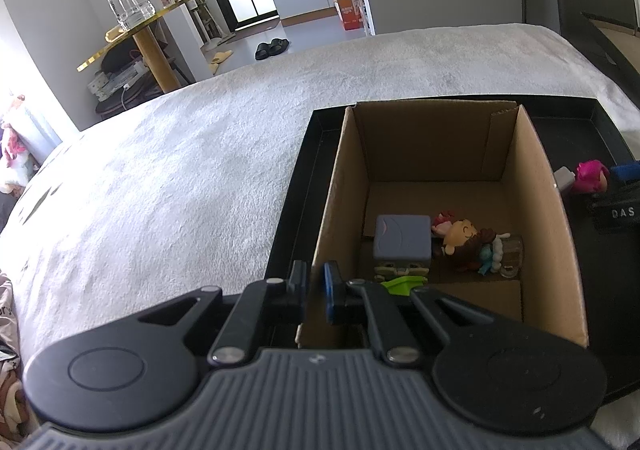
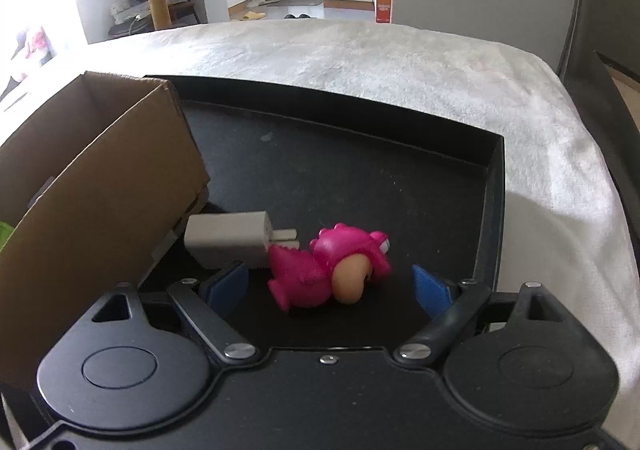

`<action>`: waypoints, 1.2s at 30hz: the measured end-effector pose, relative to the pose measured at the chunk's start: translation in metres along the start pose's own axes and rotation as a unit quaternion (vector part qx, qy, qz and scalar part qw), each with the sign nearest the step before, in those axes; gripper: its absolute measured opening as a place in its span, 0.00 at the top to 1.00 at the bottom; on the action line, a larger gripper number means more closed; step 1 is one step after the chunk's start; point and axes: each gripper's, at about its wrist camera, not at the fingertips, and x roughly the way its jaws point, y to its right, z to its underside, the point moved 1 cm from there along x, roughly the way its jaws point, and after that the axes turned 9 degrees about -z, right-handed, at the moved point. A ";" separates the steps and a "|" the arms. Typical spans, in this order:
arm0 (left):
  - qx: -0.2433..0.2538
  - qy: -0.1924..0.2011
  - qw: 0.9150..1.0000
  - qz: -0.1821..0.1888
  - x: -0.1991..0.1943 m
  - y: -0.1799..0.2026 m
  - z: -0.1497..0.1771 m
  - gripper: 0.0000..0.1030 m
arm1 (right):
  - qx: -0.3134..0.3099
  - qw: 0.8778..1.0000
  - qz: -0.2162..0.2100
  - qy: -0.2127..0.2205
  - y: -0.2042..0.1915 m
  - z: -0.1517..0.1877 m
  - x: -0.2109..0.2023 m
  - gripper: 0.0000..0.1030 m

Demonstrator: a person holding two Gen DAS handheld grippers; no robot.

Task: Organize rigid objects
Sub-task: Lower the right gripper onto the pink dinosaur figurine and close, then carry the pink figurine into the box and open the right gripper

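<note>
On the bed (image 1: 200,153), covered with a white fluffy blanket, I see a black tray (image 2: 494,209), and inside its left part stands an open cardboard box (image 1: 540,189). In the box lie a grey-blue cube (image 1: 402,238), a small doll (image 1: 466,238) just beside it on the right, and a green piece (image 1: 402,285) near the front wall. My left claw (image 1: 316,292) sits at the near left corner of the box; its fingers are pressed nearly together, and I see nothing between them. My right claw (image 2: 330,284) is low over the tray floor, right of the box, with its fingers spread wide. Between these fingers lies a pink dino (image 2: 328,270) on its side, not touched by either pad. A white charger (image 2: 228,238) lies just left of it, its prongs pointing to the dino, and its other end is close to the box wall.
</note>
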 end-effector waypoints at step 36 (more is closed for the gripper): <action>0.006 0.002 1.000 -0.002 0.000 0.002 0.002 0.93 | -0.044 0.996 -0.022 0.078 -0.041 -0.048 -0.076 0.39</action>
